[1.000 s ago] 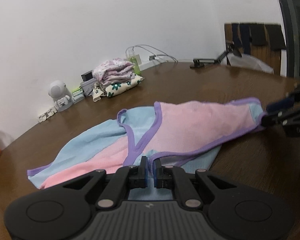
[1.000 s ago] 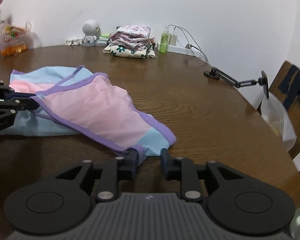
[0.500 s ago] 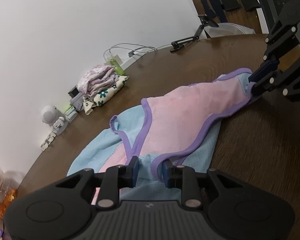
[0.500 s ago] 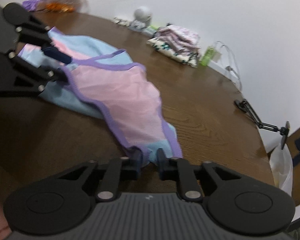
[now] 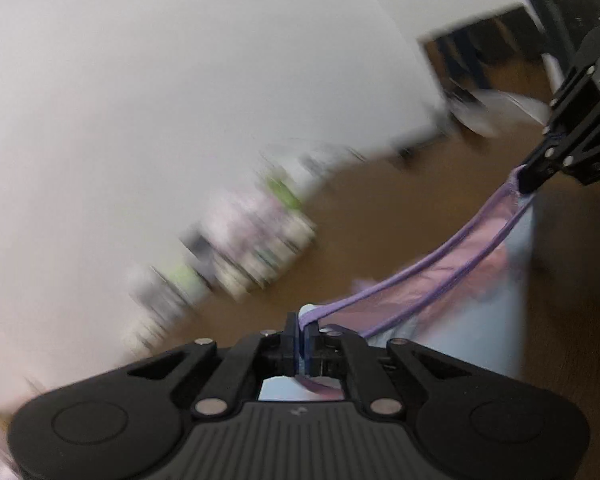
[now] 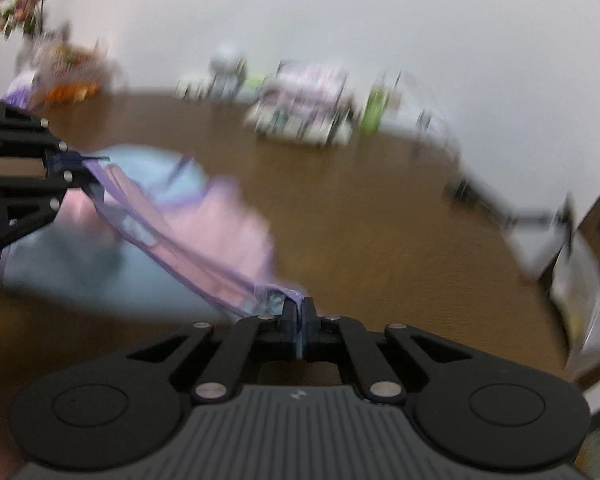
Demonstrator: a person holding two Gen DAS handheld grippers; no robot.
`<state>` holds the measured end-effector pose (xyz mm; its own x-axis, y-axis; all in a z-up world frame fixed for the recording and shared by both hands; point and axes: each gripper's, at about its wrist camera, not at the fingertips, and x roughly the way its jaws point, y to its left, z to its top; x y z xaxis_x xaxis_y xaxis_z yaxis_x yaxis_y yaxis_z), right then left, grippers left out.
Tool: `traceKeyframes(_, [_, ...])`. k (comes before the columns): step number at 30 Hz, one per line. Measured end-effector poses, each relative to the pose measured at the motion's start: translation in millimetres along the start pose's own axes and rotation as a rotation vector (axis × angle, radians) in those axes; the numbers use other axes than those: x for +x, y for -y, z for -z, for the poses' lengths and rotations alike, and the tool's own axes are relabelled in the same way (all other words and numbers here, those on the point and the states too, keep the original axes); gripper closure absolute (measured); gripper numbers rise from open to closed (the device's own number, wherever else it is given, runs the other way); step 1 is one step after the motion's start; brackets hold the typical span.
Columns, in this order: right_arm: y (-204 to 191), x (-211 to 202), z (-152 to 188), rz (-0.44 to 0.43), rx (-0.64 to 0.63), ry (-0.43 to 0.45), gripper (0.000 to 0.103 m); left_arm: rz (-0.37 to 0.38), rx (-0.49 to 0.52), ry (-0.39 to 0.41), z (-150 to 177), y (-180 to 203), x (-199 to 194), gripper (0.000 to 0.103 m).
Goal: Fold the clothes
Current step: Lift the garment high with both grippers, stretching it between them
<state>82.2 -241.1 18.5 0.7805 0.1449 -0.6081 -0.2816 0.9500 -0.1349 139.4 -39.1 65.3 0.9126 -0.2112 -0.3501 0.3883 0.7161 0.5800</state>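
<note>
A pink and light-blue garment [image 6: 216, 224] with purple trim hangs stretched between the two grippers above the brown table [image 6: 360, 208]. My left gripper [image 5: 302, 330] is shut on one purple-trimmed edge; it also shows at the left of the right wrist view, left gripper [image 6: 76, 168]. My right gripper [image 6: 299, 312] is shut on the other end of the same edge, and appears at the upper right of the left wrist view, right gripper [image 5: 526, 180]. The garment [image 5: 460, 276] sags below the taut purple hem. Both views are motion-blurred.
A stack of folded clothes [image 6: 304, 104] lies at the table's far side by the wall, with a green bottle [image 6: 374, 110] and a small white figure [image 6: 224, 68] near it. A chair with a white bag [image 6: 580, 280] stands at the right. Snacks and flowers [image 6: 60, 76] sit far left.
Both grippers have closed on the purple hem and lifted it off the table, pulling the edge taut between them. The garment's body has risen and bunched under the hem.
</note>
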Motion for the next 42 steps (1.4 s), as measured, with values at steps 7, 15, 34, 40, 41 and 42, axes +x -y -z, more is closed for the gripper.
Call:
traceKeyframes(7, [61, -70, -187, 0.08, 0.109, 0.4, 0.102, -0.242, -0.274, 0.203, -142, -126, -7, 0.101])
traceKeyframes(15, [71, -180, -313, 0.138, 0.091, 0.725, 0.102, -0.469, -0.345, 0.374, -240, -199, -87, 0.101])
traceKeyframes(34, [37, -244, -286, 0.165, 0.011, 0.8, 0.102, -0.584, -0.335, 0.315, -236, -185, -171, 0.101])
traceKeyframes(40, [17, -221, -305, 0.106, -0.015, 0.758, 0.102, -0.61, -0.387, 0.246, -220, -213, -167, 0.101])
traceKeyframes(41, [13, -213, -311, 0.101, -0.019, 0.749, 0.102, -0.614, -0.39, 0.234, -217, -219, -163, 0.101])
traceKeyframes(42, [9, -203, -317, 0.096, -0.022, 0.736, 0.102, -0.612, -0.398, 0.224, -214, -226, -156, 0.101])
